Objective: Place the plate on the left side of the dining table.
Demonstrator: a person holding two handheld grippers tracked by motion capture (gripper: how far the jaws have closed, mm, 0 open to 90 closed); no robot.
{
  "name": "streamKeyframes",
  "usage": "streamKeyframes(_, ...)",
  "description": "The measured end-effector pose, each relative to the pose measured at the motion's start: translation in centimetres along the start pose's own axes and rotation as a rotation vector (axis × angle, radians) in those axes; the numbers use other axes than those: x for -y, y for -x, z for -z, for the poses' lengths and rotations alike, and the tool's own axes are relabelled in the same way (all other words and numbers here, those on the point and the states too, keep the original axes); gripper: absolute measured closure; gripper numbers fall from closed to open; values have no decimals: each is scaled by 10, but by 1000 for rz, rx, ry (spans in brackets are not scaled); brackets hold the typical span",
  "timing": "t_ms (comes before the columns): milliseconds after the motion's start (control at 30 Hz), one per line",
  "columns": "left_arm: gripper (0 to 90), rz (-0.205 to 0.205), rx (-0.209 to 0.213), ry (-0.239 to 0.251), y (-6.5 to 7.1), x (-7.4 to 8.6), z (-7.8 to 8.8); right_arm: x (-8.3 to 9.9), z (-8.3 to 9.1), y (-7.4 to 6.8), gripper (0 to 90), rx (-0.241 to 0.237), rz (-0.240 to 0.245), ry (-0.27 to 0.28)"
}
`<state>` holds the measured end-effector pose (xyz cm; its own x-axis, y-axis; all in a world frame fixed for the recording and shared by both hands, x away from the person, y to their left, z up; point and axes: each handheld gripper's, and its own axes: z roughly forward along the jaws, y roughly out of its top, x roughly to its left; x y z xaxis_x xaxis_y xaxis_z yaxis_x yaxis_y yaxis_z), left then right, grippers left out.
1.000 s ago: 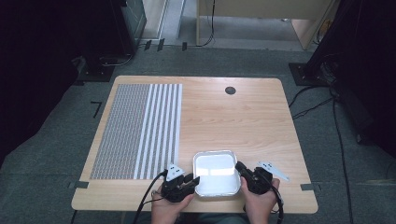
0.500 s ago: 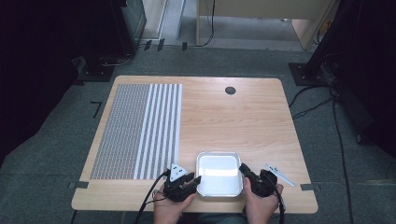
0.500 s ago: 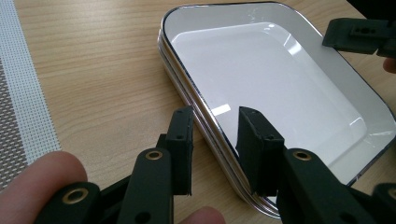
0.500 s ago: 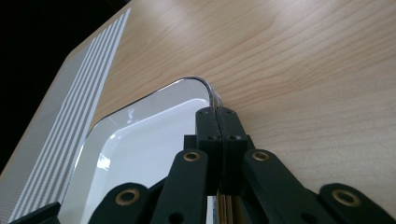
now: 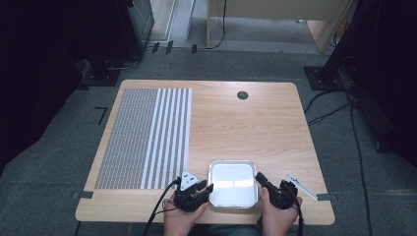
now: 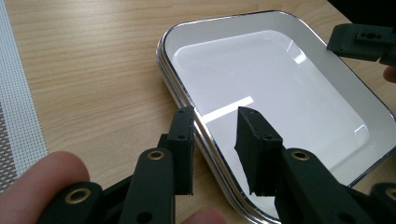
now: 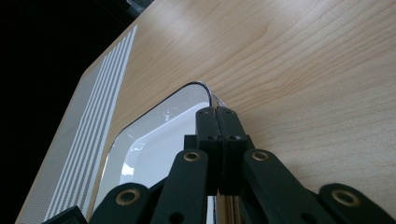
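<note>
Left gripper (image 6: 215, 140) jaws apart, straddling tray (image 5: 232, 184) left rim, not pinching yet. Tray sits at near table (image 5: 246, 128) edge, between both hands. Right gripper (image 7: 217, 119) jaws together, clamped on right rim. Squeeze left side firmly, then lift both sides level.

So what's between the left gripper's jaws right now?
The white tray's near rim passes between the left gripper's jaws, one outside, one inside; the left gripper view shows a gap.

Lab: lone test table (image 5: 255, 128), dark equipment racks (image 5: 135, 19), floor cables (image 5: 329, 105).
</note>
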<state>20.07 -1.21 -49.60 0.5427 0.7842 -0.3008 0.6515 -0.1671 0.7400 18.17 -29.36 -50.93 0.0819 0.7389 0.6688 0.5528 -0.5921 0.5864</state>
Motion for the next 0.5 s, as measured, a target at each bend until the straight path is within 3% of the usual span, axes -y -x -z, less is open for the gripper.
streamKeyframes(367,668,-9,15,7,11,-4,-5,-7,10,6,900,6,6,39)
streamKeyframes(500,662,-4,5,-12,13,-4,-11,-7,10,4,900,16,70,44)
